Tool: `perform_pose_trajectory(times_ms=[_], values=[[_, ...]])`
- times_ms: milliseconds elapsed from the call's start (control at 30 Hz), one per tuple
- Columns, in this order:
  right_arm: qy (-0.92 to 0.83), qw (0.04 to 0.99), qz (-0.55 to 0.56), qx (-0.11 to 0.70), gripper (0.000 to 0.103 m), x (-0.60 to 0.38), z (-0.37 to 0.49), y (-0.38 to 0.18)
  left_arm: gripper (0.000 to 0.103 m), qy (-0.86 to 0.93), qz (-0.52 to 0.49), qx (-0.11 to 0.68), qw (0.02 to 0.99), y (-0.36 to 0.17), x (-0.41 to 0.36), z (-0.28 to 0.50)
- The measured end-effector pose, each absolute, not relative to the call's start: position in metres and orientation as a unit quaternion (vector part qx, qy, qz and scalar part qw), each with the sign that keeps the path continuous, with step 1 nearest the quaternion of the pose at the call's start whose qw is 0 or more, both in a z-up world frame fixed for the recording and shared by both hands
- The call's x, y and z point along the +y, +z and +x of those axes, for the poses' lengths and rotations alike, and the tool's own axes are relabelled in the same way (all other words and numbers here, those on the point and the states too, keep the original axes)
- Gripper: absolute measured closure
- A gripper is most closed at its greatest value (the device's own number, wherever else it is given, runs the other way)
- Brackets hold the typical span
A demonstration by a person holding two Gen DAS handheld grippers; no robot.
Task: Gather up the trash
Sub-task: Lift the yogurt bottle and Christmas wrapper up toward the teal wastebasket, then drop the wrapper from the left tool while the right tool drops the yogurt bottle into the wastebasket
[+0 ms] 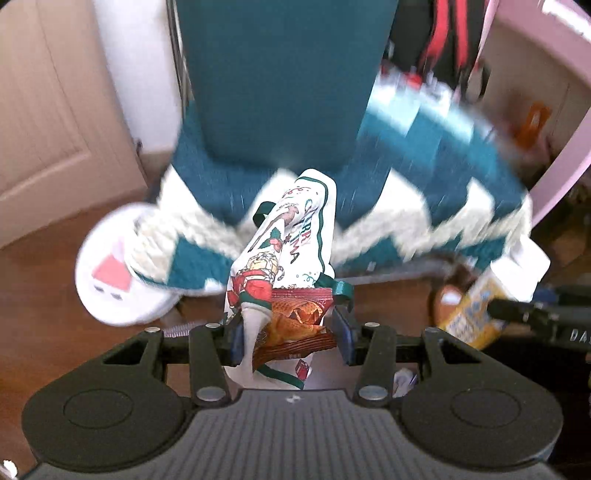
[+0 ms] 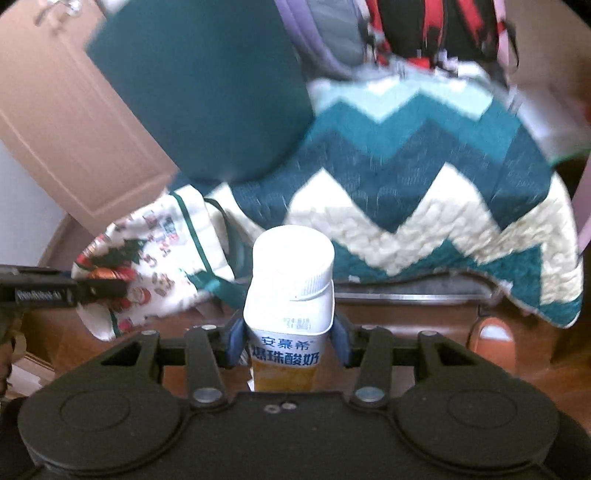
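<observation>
- Left gripper [image 1: 290, 332]: fingers closed on two things at once — one Christmas-print bag [image 1: 295, 236], white with green trim and handles, and one red-orange snack wrapper [image 1: 295, 321] pressed against the bag's cloth. The blue pads bear on both sides of the bundle.
- The bag stands up and away from the fingers, folded lengthwise; green handle loops [image 1: 341, 290] hang by the right pad.
- Right gripper [image 2: 290, 339]: fingers closed on one yogurt drink bottle [image 2: 291, 291] — white body, white ribbed cap, blue Chinese lettering, yellow lower label. Bottle upright between the pads, cap away from the camera.
- Cross-check: the bottle [image 1: 476, 306] and the tip of the right gripper show at the right edge of the left wrist view; the bag [image 2: 147, 273] and the left gripper's dark finger [image 2: 66, 290] show at the left of the right wrist view. The two grippers are side by side, near each other.
- Trash in hand, count: one wrapper, one bottle. Bags: one.
- Beyond the fingers: one chevron blanket [image 2: 424, 206], teal, dark blue and cream, draped over furniture whose kind I cannot tell.
- One plain teal panel or cushion [image 1: 284, 81] upright behind the blanket.
- One round white object with a pink patch [image 1: 118, 280] at the left on the wooden floor [image 1: 55, 306]; heavily blurred, identity unclear.
- One beige panelled door [image 1: 48, 129] at far left.
- Red and black gear [image 2: 436, 29] at the top, blurred.
</observation>
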State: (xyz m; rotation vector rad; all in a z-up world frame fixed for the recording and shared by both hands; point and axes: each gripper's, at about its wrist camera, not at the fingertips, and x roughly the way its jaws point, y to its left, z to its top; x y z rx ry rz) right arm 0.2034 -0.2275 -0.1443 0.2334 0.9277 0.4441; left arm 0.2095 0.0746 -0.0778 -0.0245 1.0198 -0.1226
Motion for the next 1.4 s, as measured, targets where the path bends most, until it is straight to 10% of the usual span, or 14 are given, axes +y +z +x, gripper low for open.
perform_pose_trajectory(times_ms=[467, 533, 1400], values=[[0.233, 0.923, 0.060, 0.299, 0.057, -0.256, 0.162, 0.000, 0.060, -0.040, -0.020, 0.317, 0.947, 0.080, 0.068, 0.154], [0.235, 0.928, 0.054, 0.282, 0.057, -0.255, 0.167, 0.020, 0.093, -0.040, -0.016, 0.304, 0.952, 0.100, 0.067, 0.159], [0.251, 0.953, 0.001, 0.172, 0.057, -0.161, 0.307, 0.175, 0.093, -0.001, 0.036, 0.137, 0.990, 0.297, 0.057, 0.275]])
